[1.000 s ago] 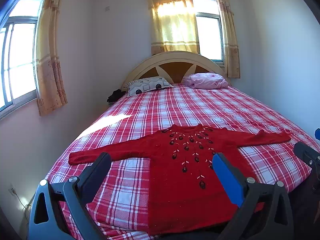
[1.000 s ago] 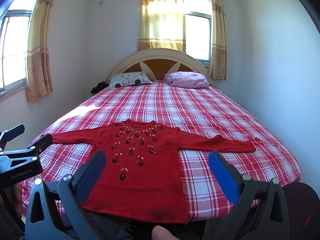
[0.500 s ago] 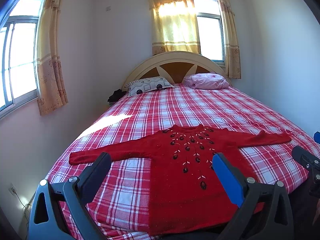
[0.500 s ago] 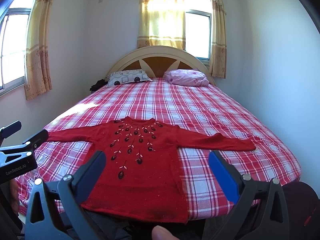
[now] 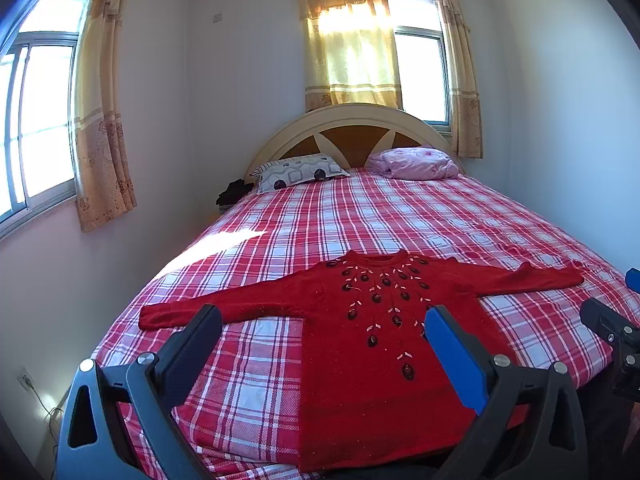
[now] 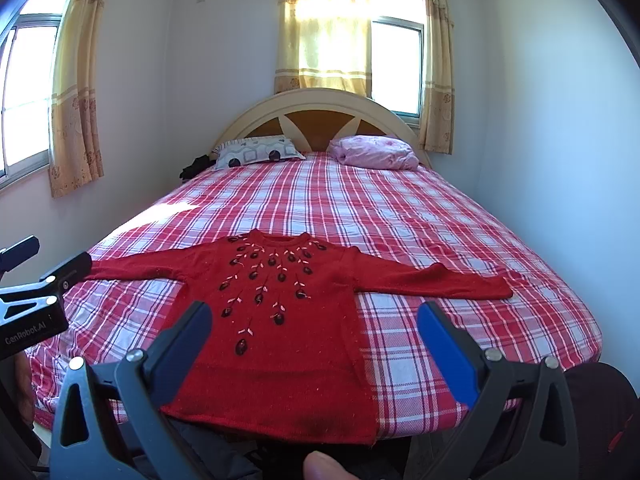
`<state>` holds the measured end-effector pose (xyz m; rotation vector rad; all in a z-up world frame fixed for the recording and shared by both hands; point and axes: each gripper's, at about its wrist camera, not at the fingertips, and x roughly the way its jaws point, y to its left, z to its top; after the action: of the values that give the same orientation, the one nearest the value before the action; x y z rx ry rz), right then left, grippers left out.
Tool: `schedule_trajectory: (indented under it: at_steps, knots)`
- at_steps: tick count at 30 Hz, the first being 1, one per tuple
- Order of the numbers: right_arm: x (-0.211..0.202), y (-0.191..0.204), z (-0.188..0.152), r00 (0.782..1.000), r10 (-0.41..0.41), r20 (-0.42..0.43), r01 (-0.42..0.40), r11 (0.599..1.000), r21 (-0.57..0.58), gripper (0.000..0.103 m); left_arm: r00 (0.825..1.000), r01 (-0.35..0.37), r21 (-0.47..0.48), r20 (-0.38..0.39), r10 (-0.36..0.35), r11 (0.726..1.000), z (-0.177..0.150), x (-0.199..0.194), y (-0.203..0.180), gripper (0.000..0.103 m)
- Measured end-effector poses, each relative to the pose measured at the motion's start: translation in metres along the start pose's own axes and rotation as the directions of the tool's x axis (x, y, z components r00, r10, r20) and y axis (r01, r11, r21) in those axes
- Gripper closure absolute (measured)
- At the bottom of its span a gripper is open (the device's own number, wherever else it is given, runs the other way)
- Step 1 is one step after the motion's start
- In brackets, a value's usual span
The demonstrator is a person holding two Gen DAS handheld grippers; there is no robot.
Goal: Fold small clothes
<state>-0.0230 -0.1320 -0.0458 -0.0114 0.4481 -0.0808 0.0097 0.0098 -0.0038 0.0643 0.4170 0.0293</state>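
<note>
Sweater (image 5: 376, 344) flat, hem at bed (image 5: 400, 216) edge | left claw (image 5: 324, 324) – right claw (image 6: 316, 320) both agape, empty

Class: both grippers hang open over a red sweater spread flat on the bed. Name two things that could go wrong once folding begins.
1. The red sweater's hem lies at the bed's near edge, so a tug toward the person might slide it off.
2. With the left gripper and right gripper both open above fabric, a pinch could catch the plaid sheet along with a sleeve.
</note>
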Motion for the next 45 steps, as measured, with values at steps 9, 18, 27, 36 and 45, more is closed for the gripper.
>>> schedule_trajectory:
  at_steps: [9, 18, 27, 36, 45]
  knots:
    - [0.001, 0.002, -0.001, 1.000, -0.002, -0.003, 0.002, 1.000, 0.000, 0.000, 1.000, -0.001, 0.002, 0.001, 0.001, 1.000, 0.000, 0.000, 0.000, 0.001]
    - [0.003, 0.002, -0.003, 1.000, 0.001, -0.007, -0.001, 1.000, -0.002, 0.000, 1.000, -0.001, 0.001, 0.002, 0.001, 1.000, -0.001, 0.000, 0.001, 0.001]
    - [0.006, 0.008, -0.004, 1.000, 0.001, -0.019, -0.001, 1.000, -0.006, 0.000, 1.000, -0.006, -0.001, -0.004, 0.006, 1.000, -0.001, 0.005, 0.005, 0.001]
    - [0.009, 0.009, -0.007, 0.999, 0.009, -0.032, -0.010, 1.000, -0.013, 0.000, 1.000, -0.009, 0.000, -0.012, 0.009, 1.000, -0.004, 0.009, 0.004, 0.001]
    - [0.025, 0.009, -0.012, 0.998, 0.014, -0.069, -0.015, 1.000, -0.018, 0.000, 0.999, -0.006, 0.009, -0.044, 0.007, 1.000, -0.014, 0.028, -0.003, 0.001]
